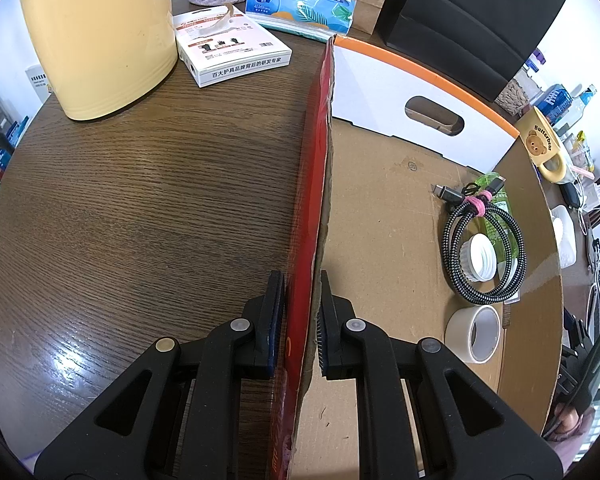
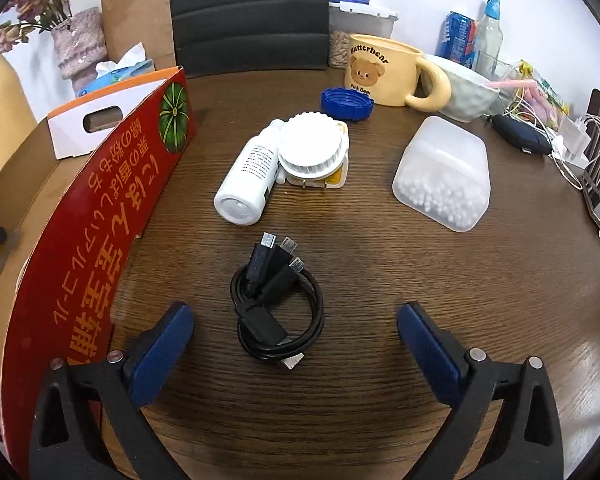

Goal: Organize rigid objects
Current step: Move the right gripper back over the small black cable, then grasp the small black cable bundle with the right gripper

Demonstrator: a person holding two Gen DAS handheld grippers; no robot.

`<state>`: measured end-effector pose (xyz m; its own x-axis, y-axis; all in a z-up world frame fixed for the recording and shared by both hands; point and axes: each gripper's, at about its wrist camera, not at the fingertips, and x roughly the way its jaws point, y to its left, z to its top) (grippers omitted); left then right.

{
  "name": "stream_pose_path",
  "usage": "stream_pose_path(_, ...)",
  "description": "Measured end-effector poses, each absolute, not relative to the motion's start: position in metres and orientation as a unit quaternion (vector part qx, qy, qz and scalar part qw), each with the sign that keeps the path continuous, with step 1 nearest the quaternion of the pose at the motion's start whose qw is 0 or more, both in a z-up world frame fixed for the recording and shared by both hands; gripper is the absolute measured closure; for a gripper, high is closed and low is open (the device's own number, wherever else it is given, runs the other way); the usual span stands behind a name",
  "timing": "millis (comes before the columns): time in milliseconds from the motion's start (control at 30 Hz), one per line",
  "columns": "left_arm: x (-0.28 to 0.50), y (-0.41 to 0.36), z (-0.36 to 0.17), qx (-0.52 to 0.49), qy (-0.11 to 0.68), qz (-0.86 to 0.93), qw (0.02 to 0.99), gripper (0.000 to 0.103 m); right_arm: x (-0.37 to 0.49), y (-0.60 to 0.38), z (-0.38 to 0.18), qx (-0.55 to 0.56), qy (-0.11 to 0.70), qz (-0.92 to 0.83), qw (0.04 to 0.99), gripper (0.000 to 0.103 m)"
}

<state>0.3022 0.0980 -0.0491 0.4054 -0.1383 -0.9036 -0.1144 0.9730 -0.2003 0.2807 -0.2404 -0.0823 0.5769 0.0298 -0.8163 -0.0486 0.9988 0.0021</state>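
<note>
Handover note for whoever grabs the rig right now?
Left gripper: shut on the box wall, steadying the cardboard box.
Right gripper: open, empty, above the black cable coil on the table.
Done, in box: braided cable, tape roll, white lid.
Left, on table: black cable coil, white bottle, round white container, blue cap, bead tub.

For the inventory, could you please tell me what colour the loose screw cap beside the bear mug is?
Blue; the screw cap shows best in the right wrist view.
</note>
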Motion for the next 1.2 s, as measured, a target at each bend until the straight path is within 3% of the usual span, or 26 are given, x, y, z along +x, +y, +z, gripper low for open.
stream_pose_path(233,0.302,0.098,-0.049,-0.116,0.545,-0.007,0.830,0.093,0.281,-0.241,-0.081,-0.009,0.458,0.020,0.889,0.003)
stream_pose_path(267,0.302,0.098,-0.049,-0.116,0.545,-0.007,0.830,0.093,0.280,-0.241,-0.079,-0.008,0.452,0.022,0.892,0.009)
stream_pose_path(333,0.302,0.098,-0.049,-0.116,0.545,-0.007,0.830,0.093,0.276,-0.240,-0.073,-0.008,0.435,0.028,0.900,0.059)
stream_pose_path(1200,0.302,0.098,-0.049,-0.116,0.546,-0.007,0.830,0.093,0.257,-0.234,-0.053,-0.023,0.370,0.006,0.929,0.061)
